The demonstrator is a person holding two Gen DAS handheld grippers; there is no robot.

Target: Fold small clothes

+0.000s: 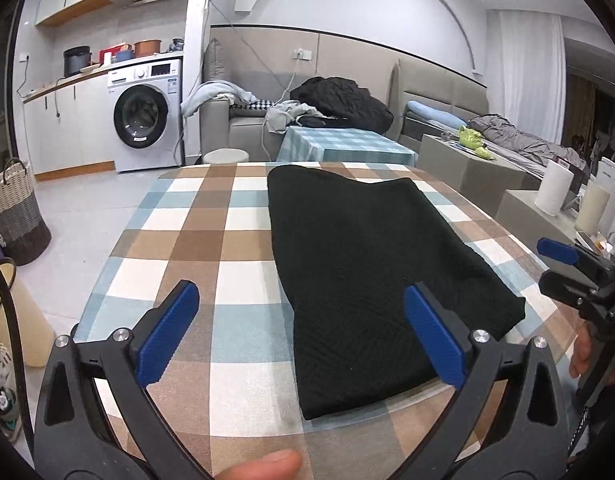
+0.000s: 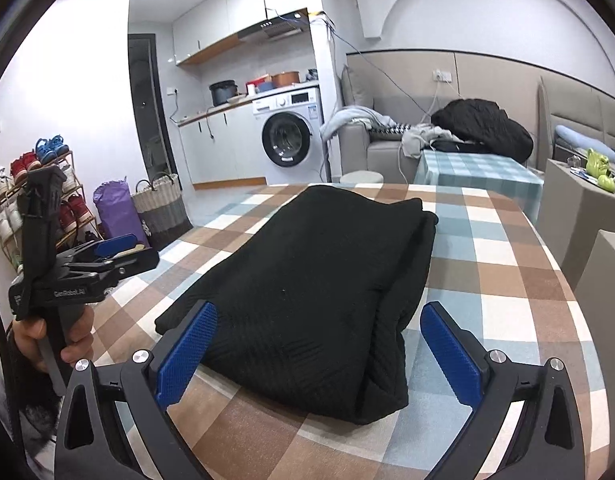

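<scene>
A folded black knit garment (image 2: 307, 292) lies flat on the brown, white and blue checked tablecloth (image 1: 195, 240). The left gripper (image 1: 303, 334) and right gripper (image 2: 319, 350) hover spread wide, gripping nothing.

Two fisheye cams, one per handheld gripper, both tilted down along their blue fingers at a checked tablecloth (image 1: 195, 240). Left wrist cam sits at the near-left of the table – black folded garment (image 1: 371, 280) lies centre-right, right gripper (image 1: 563, 256) peeks in at the frame's right edge. Right wrist cam looks from the near-right, close over the same garment (image 2: 307, 292) – left gripper (image 2: 111, 252) at its left edge. Both share the cloth, garment, washing machine (image 1: 143, 116) and sofa (image 1: 243, 120) beyond.
</scene>
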